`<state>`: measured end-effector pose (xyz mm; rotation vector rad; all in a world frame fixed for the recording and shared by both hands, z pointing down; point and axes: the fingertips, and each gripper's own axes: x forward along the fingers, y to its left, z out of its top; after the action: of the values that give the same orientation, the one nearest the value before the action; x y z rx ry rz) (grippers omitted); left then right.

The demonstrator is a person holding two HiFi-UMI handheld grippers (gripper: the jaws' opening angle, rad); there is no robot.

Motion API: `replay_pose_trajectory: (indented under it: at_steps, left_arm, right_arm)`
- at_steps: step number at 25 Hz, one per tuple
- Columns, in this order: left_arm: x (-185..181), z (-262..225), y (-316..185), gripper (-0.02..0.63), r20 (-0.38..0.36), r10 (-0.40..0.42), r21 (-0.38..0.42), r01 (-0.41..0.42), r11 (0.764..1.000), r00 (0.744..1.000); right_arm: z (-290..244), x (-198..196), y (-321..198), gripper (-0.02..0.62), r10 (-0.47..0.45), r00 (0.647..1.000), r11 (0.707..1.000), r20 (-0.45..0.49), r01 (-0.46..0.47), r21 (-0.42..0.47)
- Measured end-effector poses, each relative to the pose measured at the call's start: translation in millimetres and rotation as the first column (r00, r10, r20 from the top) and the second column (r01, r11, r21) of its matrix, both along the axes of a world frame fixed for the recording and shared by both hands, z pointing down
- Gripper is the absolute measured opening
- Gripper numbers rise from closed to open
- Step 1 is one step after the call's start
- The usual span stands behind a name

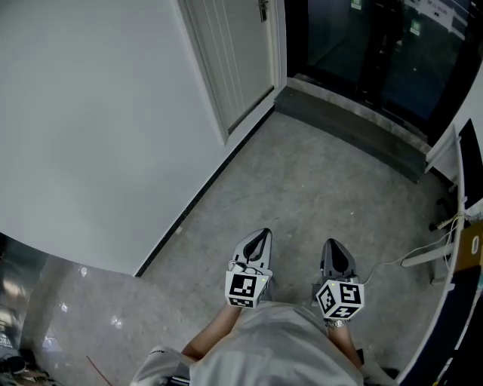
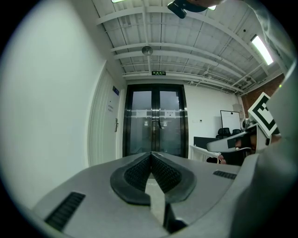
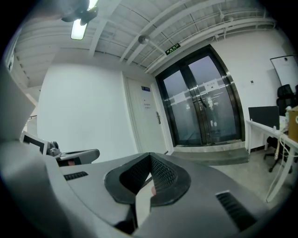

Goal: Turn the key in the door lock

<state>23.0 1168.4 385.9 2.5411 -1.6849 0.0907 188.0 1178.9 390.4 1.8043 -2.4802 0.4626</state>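
**A:** While you stand there, how are your tools set?

**B:** My left tool and right tool are both pressed together with nothing pinched. I hold them side by side above the floor.

**A:** And the lock?

**B:** It's on the white door ahead to my left, well apart from both tools. By its handle I can't make out a key.

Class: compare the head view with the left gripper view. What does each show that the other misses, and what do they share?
Only the head view: the cable on the floor and the marker cube on the left tongs. Only the left gripper view: the ceiling, exit sign and whiteboard. Both: the white door, the glass doors, the left tongs and the right tongs.
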Motion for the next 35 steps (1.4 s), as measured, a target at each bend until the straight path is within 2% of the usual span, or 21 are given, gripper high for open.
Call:
replay_pose_trajectory:
  at_steps: [8, 13, 18, 22, 30, 35]
  left_arm:
    - [-8, 4, -96, 0.008, -0.009, 0.027, -0.017, -0.027, 0.999, 1.000]
    - [-38, 4, -163, 0.008, -0.012, 0.015, -0.016, -0.015, 1.000, 1.000]
    - [-65, -5, -221, 0.008, -0.001, 0.008, 0.018, -0.008, 1.000, 1.000]
    - [-76, -10, -258, 0.008, 0.037, 0.031, 0.043, -0.033, 0.999, 0.999]
    - [-62, -26, -315, 0.008, 0.090, 0.081, 0.079, -0.088, 0.993, 0.993]
    - [-50, -18, -340, 0.008, 0.058, 0.075, 0.039, -0.078, 0.996, 0.995]
  right_arm:
    - [4, -12, -96, -0.006, 0.015, 0.999, 1.000, -0.031, -0.015, -0.022]
    - [-3, -36, -165, -0.006, 0.010, 0.998, 1.000, -0.054, -0.011, -0.025]
    - [-11, -54, -224, -0.006, 0.011, 0.997, 1.000, -0.075, -0.011, -0.002]
    - [-18, -62, -258, -0.006, 0.035, 0.998, 0.999, -0.060, -0.035, 0.004]
    - [-38, -42, -307, -0.006, 0.104, 0.991, 0.995, -0.080, -0.102, 0.024]
    - [-33, -23, -346, -0.006, 0.113, 0.989, 0.993, -0.093, -0.111, 0.033]
